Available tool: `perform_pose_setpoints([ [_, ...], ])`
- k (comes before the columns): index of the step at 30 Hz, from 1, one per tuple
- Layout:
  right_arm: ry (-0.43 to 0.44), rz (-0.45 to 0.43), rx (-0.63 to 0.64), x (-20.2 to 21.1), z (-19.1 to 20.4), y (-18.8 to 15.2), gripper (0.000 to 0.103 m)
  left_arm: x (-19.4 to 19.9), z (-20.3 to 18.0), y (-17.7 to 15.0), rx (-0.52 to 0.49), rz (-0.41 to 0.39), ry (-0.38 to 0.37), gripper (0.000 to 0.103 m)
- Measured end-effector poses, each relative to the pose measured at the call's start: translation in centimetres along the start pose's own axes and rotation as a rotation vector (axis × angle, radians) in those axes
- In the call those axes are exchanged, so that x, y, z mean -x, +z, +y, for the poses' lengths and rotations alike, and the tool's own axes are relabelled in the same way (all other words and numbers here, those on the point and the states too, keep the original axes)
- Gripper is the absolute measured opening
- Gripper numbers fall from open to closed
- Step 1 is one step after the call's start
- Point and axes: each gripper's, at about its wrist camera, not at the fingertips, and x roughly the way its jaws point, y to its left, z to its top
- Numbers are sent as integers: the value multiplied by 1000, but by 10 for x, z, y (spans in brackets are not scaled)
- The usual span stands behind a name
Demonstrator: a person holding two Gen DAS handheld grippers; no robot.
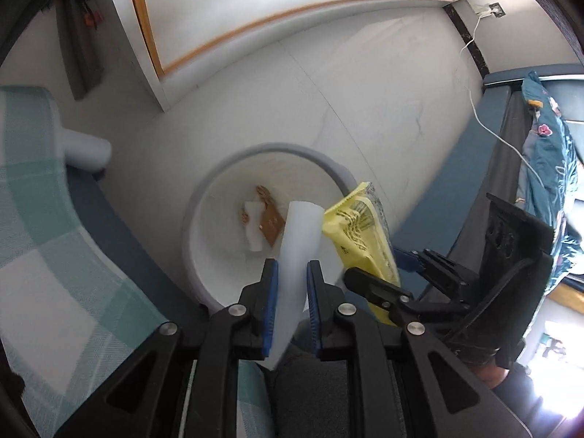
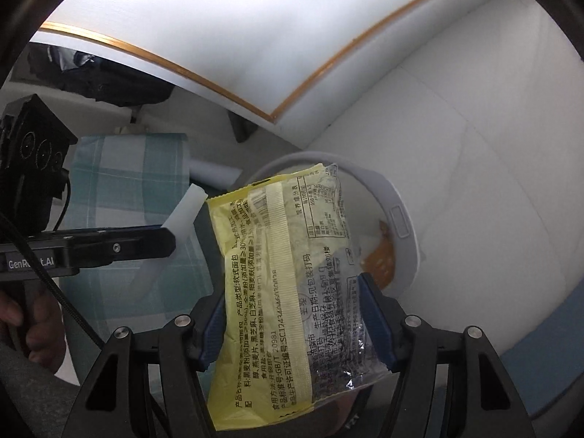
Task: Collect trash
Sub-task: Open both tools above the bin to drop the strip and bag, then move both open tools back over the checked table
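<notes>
My left gripper (image 1: 292, 273) is shut on a white foam piece (image 1: 297, 248) and holds it above the near rim of a round white trash bin (image 1: 204, 197). The bin holds a brown wrapper (image 1: 268, 219) and a white scrap (image 1: 253, 233). My right gripper (image 2: 295, 317) is shut on a yellow and clear bread wrapper (image 2: 281, 273), held over the bin (image 2: 405, 226). The wrapper also shows in the left wrist view (image 1: 359, 230), right of the foam. The foam (image 2: 184, 208) and the left gripper's finger (image 2: 120, 242) show at left in the right wrist view.
A teal checked cloth (image 1: 43, 226) covers a seat at left. White floor tiles (image 1: 365, 102) surround the bin. A white cabinet with gold trim (image 1: 219, 11) stands behind. A bed with floral bedding (image 1: 547, 153) and a white cable (image 1: 489, 124) lie at right.
</notes>
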Motion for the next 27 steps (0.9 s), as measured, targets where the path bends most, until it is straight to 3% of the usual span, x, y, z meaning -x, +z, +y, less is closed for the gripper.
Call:
perform_pose_setpoints([
  [6, 11, 37, -21, -10, -10, -2, 74, -6, 11, 4, 81, 31, -53, 14],
  [16, 11, 44, -27, -14, -15, -4, 85, -12, 7, 5, 84, 56, 4, 15],
  [21, 5, 44, -26, -14, -16, -3, 92, -7, -2, 2, 43, 22, 27, 35],
  [25, 9, 29, -29, -7, -16, -4, 93, 11, -12, -6, -12, -50, -23, 39],
  [27, 6, 15, -16, 1, -15, -5, 92, 24, -18, -9, -46, -109, 17, 44],
])
